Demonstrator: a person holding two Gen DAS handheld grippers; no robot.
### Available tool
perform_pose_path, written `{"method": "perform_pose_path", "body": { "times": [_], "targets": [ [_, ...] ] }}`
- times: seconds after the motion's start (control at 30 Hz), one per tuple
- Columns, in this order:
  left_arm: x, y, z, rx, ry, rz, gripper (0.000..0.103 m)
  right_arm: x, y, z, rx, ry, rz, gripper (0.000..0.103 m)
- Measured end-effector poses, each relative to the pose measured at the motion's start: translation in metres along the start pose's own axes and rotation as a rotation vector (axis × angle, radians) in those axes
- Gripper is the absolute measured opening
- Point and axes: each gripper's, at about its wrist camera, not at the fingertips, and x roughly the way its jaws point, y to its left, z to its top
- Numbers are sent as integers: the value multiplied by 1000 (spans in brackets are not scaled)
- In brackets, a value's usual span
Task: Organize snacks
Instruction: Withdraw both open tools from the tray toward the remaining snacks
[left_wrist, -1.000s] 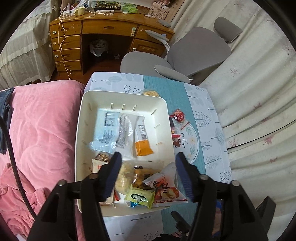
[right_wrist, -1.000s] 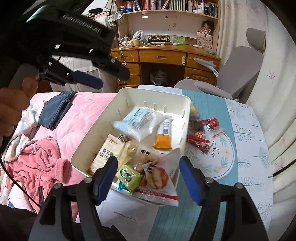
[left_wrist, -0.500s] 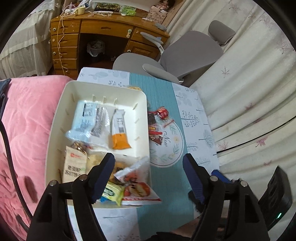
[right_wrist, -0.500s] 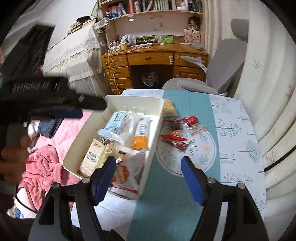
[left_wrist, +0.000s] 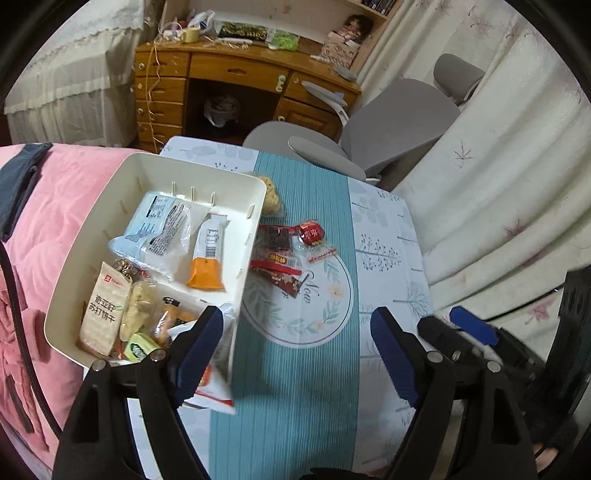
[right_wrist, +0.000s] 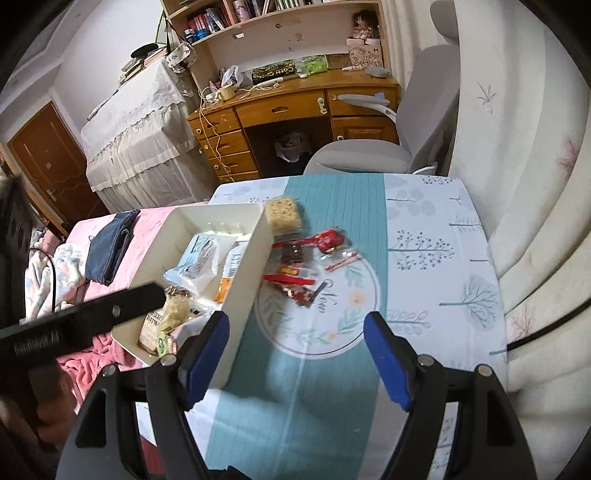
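Snacks mostly fill the cream tray (left_wrist: 255, 221) at the counter's (left_wrist: 295, 369) left edge, among them a pale blue packet (left_wrist: 159, 225), an orange-ended bar (left_wrist: 207, 258) and a cracker pack (left_wrist: 103, 310). Still loose beside it, by this view, are a red candy (right_wrist: 328, 238), several dark red wrappers (right_wrist: 295, 284) and a rice cake (right_wrist: 282, 214) touching the tray's far corner. Both hands hover over the counter, tilted steeply down. The left gripper (left_wrist: 295, 347) and right gripper (right_wrist: 295, 354) have just been opening, fingers wide apart with nothing between them.
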Motion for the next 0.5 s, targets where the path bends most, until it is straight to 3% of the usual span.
{"method": "perform_pose_path", "body": {
  "times": [0.23,0.5],
  "targets": [
    [26,-39,-9,26,-62,109,81,15,-48,26,45,41,49,77],
    [75,-72,-4,11,-166,180,81,52,-90,56,111,107,116,77]
  ]
}}
